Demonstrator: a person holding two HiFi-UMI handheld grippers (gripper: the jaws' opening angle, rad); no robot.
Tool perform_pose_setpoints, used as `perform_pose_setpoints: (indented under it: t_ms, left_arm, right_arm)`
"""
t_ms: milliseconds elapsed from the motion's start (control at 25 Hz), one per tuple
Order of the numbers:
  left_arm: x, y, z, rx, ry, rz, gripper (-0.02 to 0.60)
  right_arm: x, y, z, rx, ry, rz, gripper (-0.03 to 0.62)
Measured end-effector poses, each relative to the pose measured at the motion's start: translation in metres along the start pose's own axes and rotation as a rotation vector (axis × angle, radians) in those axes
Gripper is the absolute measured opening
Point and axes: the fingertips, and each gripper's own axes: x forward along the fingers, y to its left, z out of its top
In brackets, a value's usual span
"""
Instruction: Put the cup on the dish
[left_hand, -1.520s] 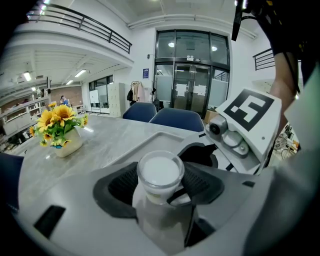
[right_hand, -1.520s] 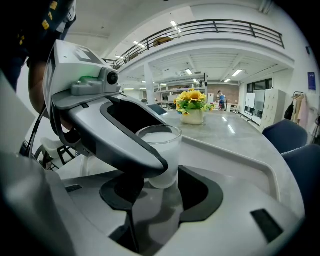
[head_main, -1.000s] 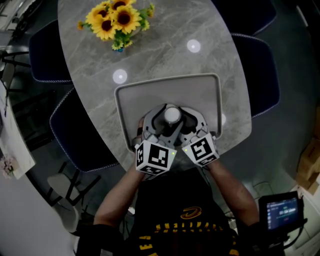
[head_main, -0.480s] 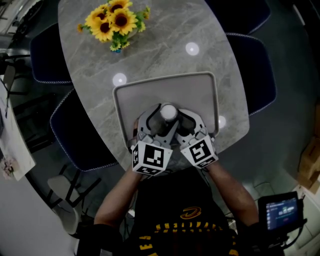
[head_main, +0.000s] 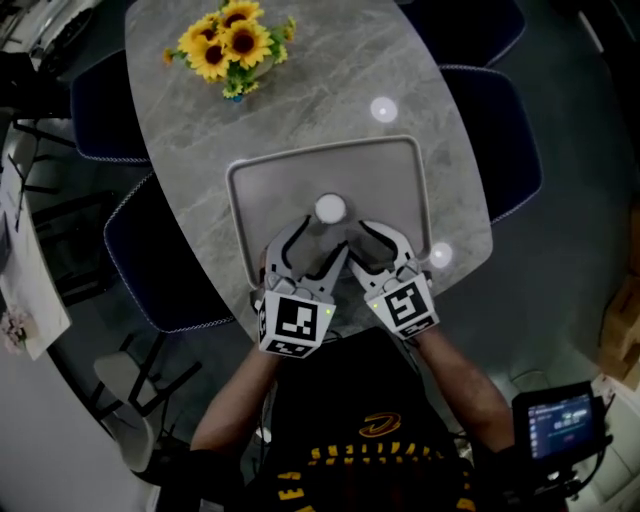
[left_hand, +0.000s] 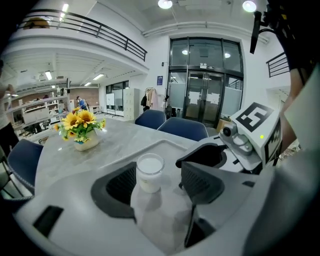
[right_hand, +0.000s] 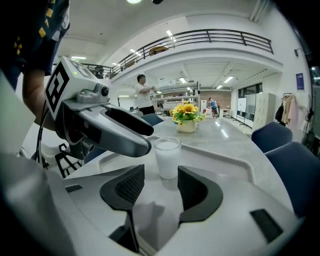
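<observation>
Head view: cup stands upright on the grey dish, near its middle, just ahead of both grippers' tips. Left gripper: jaws spread, pinching nothing. Left gripper view puts the cup just beyond the tips, with no contact visible. Right gripper is the same: jaws spread, cup ahead of the gap, untouched. My read: placement looks done, cup free-standing on the dish. Only thing left is backing both grippers off without clipping it. Sunflowers sit far up the surface, well clear.
</observation>
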Motion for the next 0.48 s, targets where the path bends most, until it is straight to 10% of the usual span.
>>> perform_pose_setpoints:
  t_ms: [280, 360, 480]
  left_arm:
    - [-0.054, -0.029, 0.019, -0.045, -0.05, -0.008, 0.27]
    - [-0.066, -0.035, 0.028, -0.056, -0.091, 0.0, 0.181]
    - [-0.087, -0.049, 0.041, -0.064, -0.15, 0.003, 0.031]
  right_arm:
    - [-0.063, 0.018, 0.021, 0.093, -0.102, -0.033, 0.209]
    - [-0.076, 0.02, 0.026, 0.114, -0.135, -0.036, 0.202]
    - [-0.098, 0.027, 0.035, 0.161, -0.18, -0.042, 0.022]
